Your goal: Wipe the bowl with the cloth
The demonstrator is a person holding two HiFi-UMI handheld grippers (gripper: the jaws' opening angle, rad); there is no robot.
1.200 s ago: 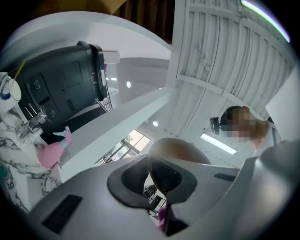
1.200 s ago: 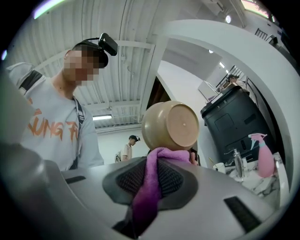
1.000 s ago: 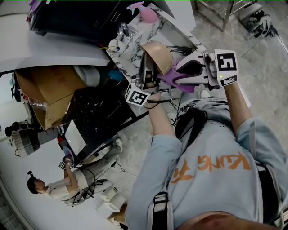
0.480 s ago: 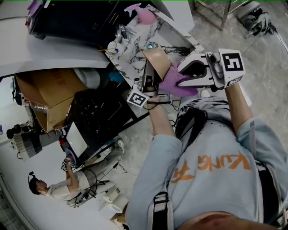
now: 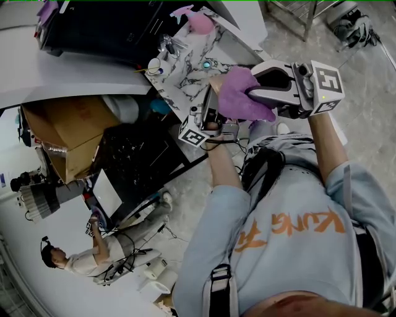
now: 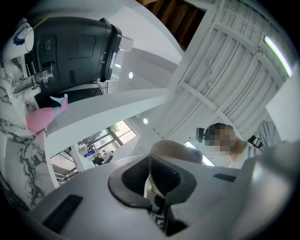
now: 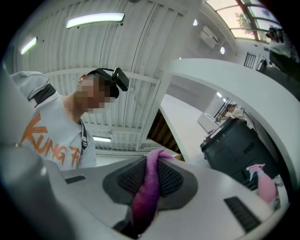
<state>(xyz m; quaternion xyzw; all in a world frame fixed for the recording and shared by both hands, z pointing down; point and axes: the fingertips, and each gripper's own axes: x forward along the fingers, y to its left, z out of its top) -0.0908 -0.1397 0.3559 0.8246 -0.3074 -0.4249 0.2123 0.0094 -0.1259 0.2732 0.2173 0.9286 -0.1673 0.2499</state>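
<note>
Sweatshirt (image 5: 297, 235) fabric, grey with orange lettering, fills the near right of the head view. Both forearms reach away from it toward the counter. Low at the near left, a second person (image 5: 77, 260) shows small among cables on the pale floor.

The left gripper (image 6: 152, 174) has its jaws closed on the rim of the tan bowl (image 6: 172, 149). In the left gripper view the bowl's wall stands edge-on between the two dark pads, and its rounded body bulges up and to the right behind them. The right gripper (image 7: 147, 180) is clamped on the purple cloth (image 5: 238, 96). A fold of it runs up between the ribbed pads and curls over their tips.

Seen from the head, the two tools meet above the near edge of the marble counter (image 5: 185, 65). The cloth lies bunched against the bowl and hides nearly all of it, leaving only a tan sliver at the cloth's left. The right gripper's marker cube (image 5: 328, 83) sits at the right end of that tool. The left gripper's cube is on its near side.

Farther along the counter stands a pink spray bottle (image 5: 197, 18), and left of it a large black machine (image 5: 105, 25). Down at the left, beside the counter, sits an open cardboard box (image 5: 68, 130).
</note>
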